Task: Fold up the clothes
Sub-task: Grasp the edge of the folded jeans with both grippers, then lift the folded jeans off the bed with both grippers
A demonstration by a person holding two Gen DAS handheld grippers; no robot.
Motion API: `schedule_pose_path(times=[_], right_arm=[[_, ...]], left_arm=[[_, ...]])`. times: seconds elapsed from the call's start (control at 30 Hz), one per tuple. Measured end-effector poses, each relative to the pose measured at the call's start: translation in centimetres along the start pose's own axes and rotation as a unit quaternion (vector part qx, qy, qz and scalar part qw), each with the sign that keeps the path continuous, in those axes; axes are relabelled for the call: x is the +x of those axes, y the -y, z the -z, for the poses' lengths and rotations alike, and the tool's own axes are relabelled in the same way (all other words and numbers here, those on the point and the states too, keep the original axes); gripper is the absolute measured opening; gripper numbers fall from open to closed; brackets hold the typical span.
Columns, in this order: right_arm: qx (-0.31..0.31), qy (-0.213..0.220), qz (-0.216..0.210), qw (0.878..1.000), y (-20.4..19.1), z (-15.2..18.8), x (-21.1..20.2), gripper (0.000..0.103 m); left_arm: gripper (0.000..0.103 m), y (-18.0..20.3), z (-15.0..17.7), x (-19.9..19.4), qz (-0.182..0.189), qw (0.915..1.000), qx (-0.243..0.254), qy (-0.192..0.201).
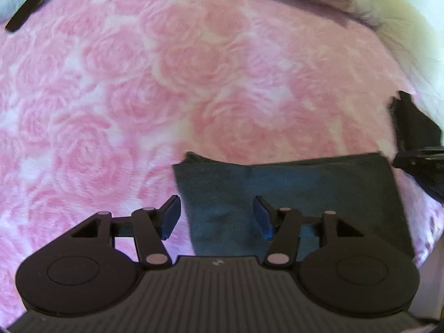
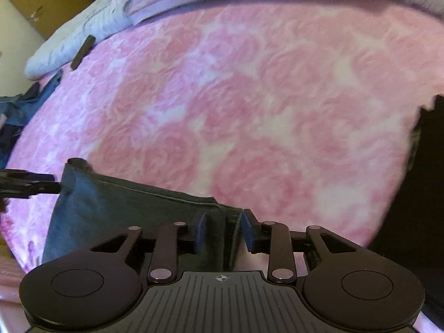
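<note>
Garment (image 1: 291, 194) in dark teal, folded to a flat rectangle, lying at near edge of pink rose blanket (image 1: 138, 97).

Soft, light, limp cloth in stacked layers; likely to sag and slide apart unless pinched through all layers at a corner or folded edge. Left gripper (image 1: 216, 216) spread wide and empty, hovering over left edge. Right gripper (image 2: 223, 231) parted, straddling right-hand edge, not clamped. Fits either a finished fold or one more fold pending.
</note>
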State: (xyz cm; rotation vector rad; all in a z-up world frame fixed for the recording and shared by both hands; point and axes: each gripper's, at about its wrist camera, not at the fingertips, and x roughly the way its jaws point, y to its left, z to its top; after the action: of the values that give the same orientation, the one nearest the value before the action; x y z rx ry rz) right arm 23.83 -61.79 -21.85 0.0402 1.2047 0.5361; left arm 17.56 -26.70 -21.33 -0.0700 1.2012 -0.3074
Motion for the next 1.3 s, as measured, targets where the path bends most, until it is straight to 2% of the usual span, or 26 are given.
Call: schedule_pose_path(times=[0.1, 0.17, 0.3, 0.4, 0.53, 0.7, 0.77, 0.87, 0.97, 1.03, 1.13, 1.17, 1.2, 1.23, 1.3], right_arm=[[-0.021, -0.004, -0.018, 1.0, -2.1, 1.2, -0.9, 0.031], [-0.058, -0.022, -0.015, 0.998, -3.7, 2.2, 0.0, 0.031], [-0.071, -0.035, 0.026, 0.997, -3.1, 2.9, 3.1, 0.03], [-0.075, -0.038, 0.023, 0.996, -2.3, 3.1, 4.2, 0.03], [-0.062, -0.023, 0.026, 0.997, -2.3, 3.7, 2.0, 0.03], [-0.034, -0.011, 0.014, 0.999, -4.7, 7.0, -2.1, 0.03], [-0.037, -0.023, 0.012, 0.999, -6.1, 9.0, -1.9, 0.03], [-0.036, -0.033, 0.033, 0.998, -7.2, 11.5, 0.0, 0.03], [-0.03, -0.013, 0.052, 0.998, -7.9, 12.4, 0.3, 0.03], [-0.027, 0.002, 0.063, 0.998, -8.5, 12.6, -0.4, 0.031], [-0.07, 0.025, 0.09, 0.993, -10.5, 14.3, -2.5, 0.033], [-0.092, 0.028, 0.101, 0.99, -11.2, 15.0, -3.1, 0.051], [-0.118, 0.029, 0.111, 0.986, -12.0, 15.8, -3.4, 0.077], [-0.148, 0.028, 0.118, 0.982, -12.9, 16.7, -3.5, 0.082], [-0.205, 0.023, 0.132, 0.969, -14.6, 18.4, -3.5, 0.082]], left_arm=[[0.052, 1.5, 1.3, 0.4, 0.036, 0.9991, 0.02, -0.014], [0.052, 2.3, 2.1, 1.2, 0.054, 0.9977, 0.034, -0.025], [0.055, 3.1, 3.4, 5.0, 0.042, 0.9954, 0.076, -0.041], [0.055, 3.3, 3.8, 5.7, 0.042, 0.9938, 0.096, -0.038], [0.052, 3.2, 4.8, 2.5, 0.032, 0.9948, 0.093, -0.024], [0.052, 3.0, 8.6, -2.5, 0.072, 0.9923, 0.101, -0.004], [0.052, 3.6, 10.7, -2.7, 0.084, 0.9884, 0.126, -0.017], [0.052, 4.1, 13.3, -1.1, 0.07, 0.9833, 0.165, -0.033], [0.055, 4.6, 14.7, -2.4, 0.059, 0.9735, 0.221, -0.011], [0.052, 4.9, 15.6, -3.3, 0.052, 0.9649, 0.257, 0.004], [0.052, 5.4, 16.9, -4.5, 0.04, 0.949, 0.311, 0.027], [0.052, 5.5, 17.4, -5.0, 0.037, 0.9429, 0.329, 0.034], [0.054, 5.7, 17.8, -5.4, 0.033, 0.9364, 0.347, 0.042], [0.055, 5.9, 18.3, -5.8, 0.029, 0.9295, 0.365, 0.049], [0.056, 6.3, 19.3, -6.6, 0.022, 0.9132, 0.402, 0.063]])
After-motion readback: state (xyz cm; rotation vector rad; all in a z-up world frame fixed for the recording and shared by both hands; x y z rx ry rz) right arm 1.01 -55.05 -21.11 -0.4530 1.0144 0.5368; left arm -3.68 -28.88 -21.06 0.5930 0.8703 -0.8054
